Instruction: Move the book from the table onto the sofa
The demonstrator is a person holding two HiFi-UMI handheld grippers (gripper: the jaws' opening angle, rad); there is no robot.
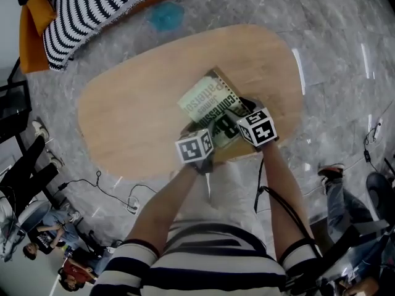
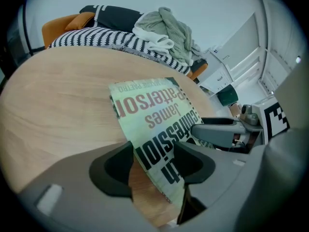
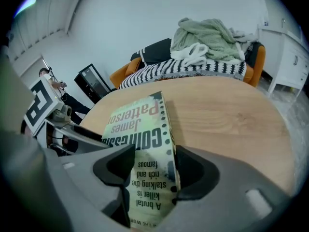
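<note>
On my left gripper [image 2: 152, 166] the jaws stand wide apart and grip nothing. The near corner of the book [image 2: 154, 110] runs up between them, with bare wood showing between the left jaw and the book's edge, while the right jaw sits over the cover. My right gripper [image 3: 152, 168] is spread just as wide. There the pale green cover fills the gap from pad to pad, its dotted edge running close along the right jaw, but I see no pad clamped on it, so I read those jaws as spread and free too. In the head view both grippers come in side by side at the book's near end, the left marker cube [image 1: 195, 146] and the right marker cube [image 1: 257, 127] facing up, my forearms reaching out of striped sleeves [image 1: 142, 254]. The book is on the oval wooden table [image 1: 129, 103], turned at an angle and close to the table's near edge; whether it lies quite flat I cannot tell. Beyond the table's far side stands the orange sofa [image 1: 34, 17], draped with a black-and-white striped throw [image 1: 92, 8] and, in the gripper views, heaped with grey-green cloth [image 3: 205, 35]. The book is well apart from it. The floor [image 1: 345, 48] is grey marble with a cable [image 1: 114, 196] trailing across it, and people [image 1: 46, 233] sit at the lower left corner.
</note>
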